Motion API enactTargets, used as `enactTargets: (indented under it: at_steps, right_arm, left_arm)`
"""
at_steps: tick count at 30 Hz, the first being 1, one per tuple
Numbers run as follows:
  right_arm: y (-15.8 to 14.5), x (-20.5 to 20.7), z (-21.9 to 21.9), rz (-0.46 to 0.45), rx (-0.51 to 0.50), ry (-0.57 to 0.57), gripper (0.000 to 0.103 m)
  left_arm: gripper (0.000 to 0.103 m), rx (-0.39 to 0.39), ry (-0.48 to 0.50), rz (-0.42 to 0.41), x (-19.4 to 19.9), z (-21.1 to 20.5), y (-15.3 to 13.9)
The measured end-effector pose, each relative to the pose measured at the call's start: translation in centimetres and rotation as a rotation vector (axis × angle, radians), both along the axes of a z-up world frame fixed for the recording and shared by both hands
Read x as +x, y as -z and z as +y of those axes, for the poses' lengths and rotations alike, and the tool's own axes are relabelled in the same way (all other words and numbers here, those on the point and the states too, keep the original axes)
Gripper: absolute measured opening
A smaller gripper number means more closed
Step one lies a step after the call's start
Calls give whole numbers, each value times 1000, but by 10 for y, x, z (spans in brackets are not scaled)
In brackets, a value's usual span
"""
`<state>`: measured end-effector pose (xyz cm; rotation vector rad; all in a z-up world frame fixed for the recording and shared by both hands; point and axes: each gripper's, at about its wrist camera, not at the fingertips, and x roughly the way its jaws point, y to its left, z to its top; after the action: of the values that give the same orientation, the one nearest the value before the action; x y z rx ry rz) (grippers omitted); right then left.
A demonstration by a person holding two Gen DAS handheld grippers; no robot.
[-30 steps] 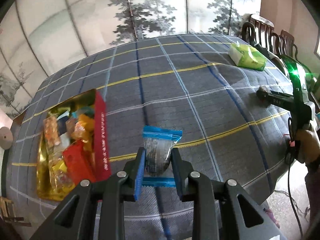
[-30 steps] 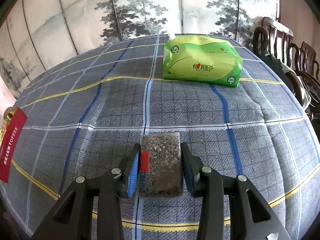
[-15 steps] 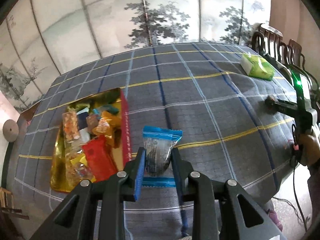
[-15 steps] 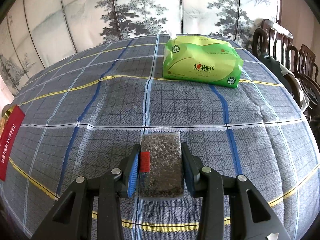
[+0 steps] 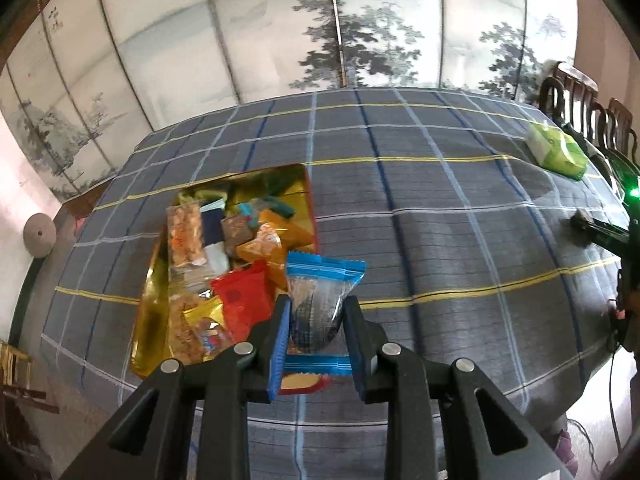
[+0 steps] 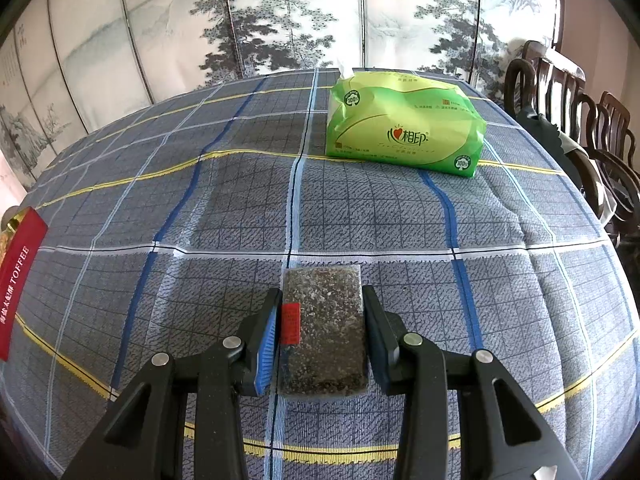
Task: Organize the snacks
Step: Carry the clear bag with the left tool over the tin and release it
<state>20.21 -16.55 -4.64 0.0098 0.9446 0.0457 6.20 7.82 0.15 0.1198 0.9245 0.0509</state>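
My left gripper [image 5: 316, 320] is shut on a clear snack packet with blue ends [image 5: 318, 300], held in the air over the near right corner of the red and gold tin [image 5: 150, 292]. Several wrapped snacks fill that tin, a red packet [image 5: 242, 300] among them. In the right wrist view my right gripper [image 6: 320, 320] is shut on a dark speckled snack bar with a red label [image 6: 324, 320], just above the checked tablecloth [image 6: 200, 220]. The tin's red side [image 6: 18, 280] shows at the left edge there.
A green tissue pack [image 6: 404, 120] lies at the table's far right, also seen as the tissue pack [image 5: 556, 152] from the left wrist. Dark wooden chairs [image 6: 580, 120] stand along the right side. A painted folding screen [image 5: 320, 32] runs behind the table.
My left gripper has carried the blue-ended packet leftward, from over bare cloth to over the tin's near corner. The right gripper and its bar have not moved.
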Motion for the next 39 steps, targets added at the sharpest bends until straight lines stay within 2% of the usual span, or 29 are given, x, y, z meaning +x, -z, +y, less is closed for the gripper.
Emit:
enactTargets:
  at_steps: [5, 10, 18, 23, 26, 39]
  right_arm:
    - [0, 0, 1, 0, -3, 0, 38]
    - [0, 0, 1, 0, -1, 0, 38]
    - [0, 0, 2, 1, -6, -1, 38]
    - [0, 0, 2, 1, -6, -1, 38]
    - [0, 1, 3, 2, -9, -2, 39]
    - [1, 0, 2, 3, -14, -4, 41]
  left_arm:
    - [28, -3, -32, 12, 6, 17, 5]
    - [28, -52, -98, 40, 17, 55, 8]
    - [28, -35, -190, 64, 32, 104, 16]
    - [28, -69, -156, 90, 35, 105, 25]
    - [28, -51, -114, 95, 37, 92, 31]
    - [28, -84, -20, 125, 59, 68, 49]
